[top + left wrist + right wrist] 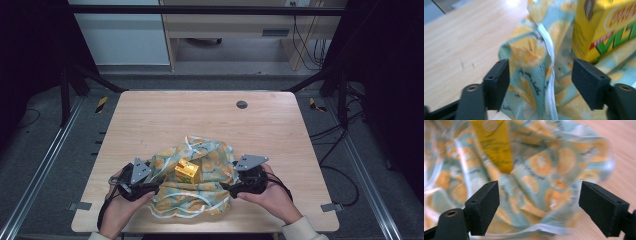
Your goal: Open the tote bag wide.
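Cloth [200,180] with an orange-slice print lies crumpled on the near half of the desk [165,120], a yellow carton [187,171] resting on top of it. My left tongs [150,189] sit at the cloth's left edge, jaws spread around a fold with a white hem [550,62]. My right tongs [227,189] are at its right edge, jaws spread wide, gripping nothing.
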Tool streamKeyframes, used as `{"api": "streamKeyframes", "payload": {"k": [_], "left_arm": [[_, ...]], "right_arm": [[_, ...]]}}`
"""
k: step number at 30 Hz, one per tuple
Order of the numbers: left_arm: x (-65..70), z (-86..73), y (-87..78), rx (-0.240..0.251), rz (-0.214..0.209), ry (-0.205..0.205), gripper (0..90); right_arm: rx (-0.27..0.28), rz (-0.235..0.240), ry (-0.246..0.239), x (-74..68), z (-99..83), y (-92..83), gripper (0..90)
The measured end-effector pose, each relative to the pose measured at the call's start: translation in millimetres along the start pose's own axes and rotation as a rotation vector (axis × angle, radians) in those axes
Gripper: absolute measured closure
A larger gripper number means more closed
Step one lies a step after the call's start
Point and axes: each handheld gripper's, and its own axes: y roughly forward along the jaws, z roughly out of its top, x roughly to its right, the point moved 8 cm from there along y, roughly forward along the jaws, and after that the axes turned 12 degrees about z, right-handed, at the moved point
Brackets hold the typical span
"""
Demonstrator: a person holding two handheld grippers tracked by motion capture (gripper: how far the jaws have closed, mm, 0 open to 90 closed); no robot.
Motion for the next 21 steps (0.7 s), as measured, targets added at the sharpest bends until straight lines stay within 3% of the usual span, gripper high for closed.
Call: {"api": "streamKeyframes", "payload": {"k": [9, 11, 15, 21], "left_arm": [[-32.8, -3.4, -4.9, 0.021, 0.068, -0.114, 14.5], [-43.3, -7.9, -5.7, 0.0, 0.104, -0.14, 14.9], [-59.9, -16.4, -6.5, -0.021, 0.132, -0.182, 14.5], [-83.6, -36.6, -2.9, -0.064, 0.147, -0.217, 10.9]], "right_arm": [[0.109, -0.137, 0.116, 40.8, -2.5, -35.7, 9.8], [0.116, -0.163, 0.141, 50.2, -7.8, -43.5, 8.7], [0.123, -0.224, 0.187, 67.5, -20.6, -55.5, 6.3], [0.123, -0.273, 0.235, 85.8, -41.8, -68.5, 6.2]]}}
